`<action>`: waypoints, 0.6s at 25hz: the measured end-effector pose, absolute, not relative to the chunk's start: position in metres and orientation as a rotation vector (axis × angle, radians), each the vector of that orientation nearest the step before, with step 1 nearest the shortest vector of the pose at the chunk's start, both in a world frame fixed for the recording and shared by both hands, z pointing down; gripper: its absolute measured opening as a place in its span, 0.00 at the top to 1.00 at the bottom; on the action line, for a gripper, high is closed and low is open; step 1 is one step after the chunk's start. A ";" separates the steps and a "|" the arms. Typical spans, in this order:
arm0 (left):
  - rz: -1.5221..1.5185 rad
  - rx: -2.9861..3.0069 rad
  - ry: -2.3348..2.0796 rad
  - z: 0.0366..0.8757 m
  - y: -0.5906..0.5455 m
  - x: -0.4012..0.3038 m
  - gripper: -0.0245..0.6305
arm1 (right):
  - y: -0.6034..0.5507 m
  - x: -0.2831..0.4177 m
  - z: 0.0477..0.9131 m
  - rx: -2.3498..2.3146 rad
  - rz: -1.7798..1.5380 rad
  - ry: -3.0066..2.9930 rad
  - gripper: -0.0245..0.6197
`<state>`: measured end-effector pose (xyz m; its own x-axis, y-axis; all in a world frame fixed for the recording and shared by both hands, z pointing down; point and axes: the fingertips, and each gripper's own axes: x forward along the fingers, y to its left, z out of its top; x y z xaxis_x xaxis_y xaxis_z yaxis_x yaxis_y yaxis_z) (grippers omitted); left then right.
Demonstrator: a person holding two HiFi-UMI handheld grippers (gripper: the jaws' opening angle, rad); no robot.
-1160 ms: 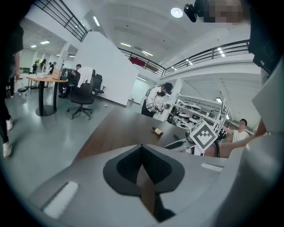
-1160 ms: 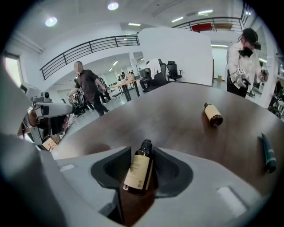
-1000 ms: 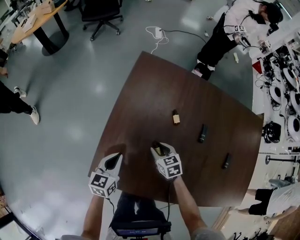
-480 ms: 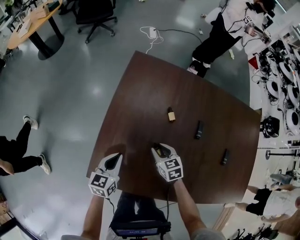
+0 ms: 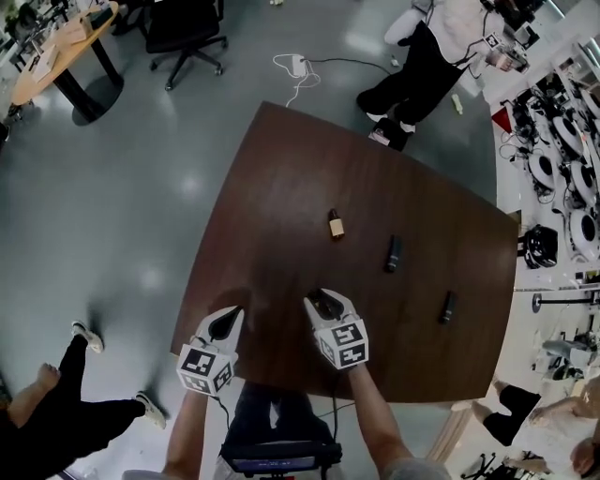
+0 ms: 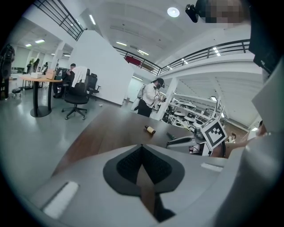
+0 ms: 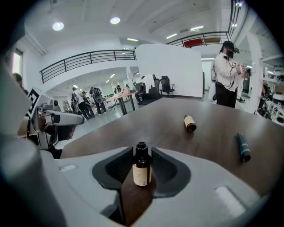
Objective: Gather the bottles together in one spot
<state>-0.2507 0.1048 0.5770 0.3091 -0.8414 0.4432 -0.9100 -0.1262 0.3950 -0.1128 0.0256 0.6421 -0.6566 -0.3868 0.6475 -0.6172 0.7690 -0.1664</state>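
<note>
A small dark amber bottle (image 7: 142, 170) with a pale label stands upright between the pads of my right gripper (image 7: 142, 165), whose jaws have just been closing and now press on it. In the head view that gripper (image 5: 322, 302) hovers over the near part of the brown table (image 5: 281, 187). Farther out lie a tan-labelled bottle (image 5: 335, 224) on its side, a dark bottle (image 5: 393, 253) and another dark bottle (image 5: 448, 307) to the right. My left gripper (image 5: 225, 322) sits at the table's near left edge, pads (image 6: 128, 162) together with nothing held.
The table's near and left edges run close to both grippers. A person (image 5: 422, 56) stands beyond the far corner, with an office chair (image 5: 183, 28) and a round desk (image 5: 56, 52) on the grey floor. Equipment racks (image 5: 562, 178) line the right side.
My right gripper's jaws have drawn in on the small bottle and it has risen slightly. The left gripper has stayed put. A person on the floor at left has walked towards the near side.
</note>
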 end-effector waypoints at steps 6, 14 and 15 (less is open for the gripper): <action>0.153 2.001 -1.537 0.581 0.109 -0.243 0.96 | 0.037 -0.103 0.639 0.746 0.478 -2.355 0.76; 0.160 2.002 -1.537 0.579 0.116 -0.236 0.96 | 0.046 -0.102 0.639 0.727 0.454 -2.359 0.76; 0.162 2.001 -1.537 0.580 0.117 -0.236 0.96 | 0.047 -0.103 0.639 0.725 0.445 -2.359 0.76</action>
<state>-0.2364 0.1172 0.5796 0.3209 -0.8375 0.4422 -0.9114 -0.1461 0.3847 -0.1026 0.0466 0.6394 -0.6548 -0.3860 0.6498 -0.5963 0.7921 -0.1304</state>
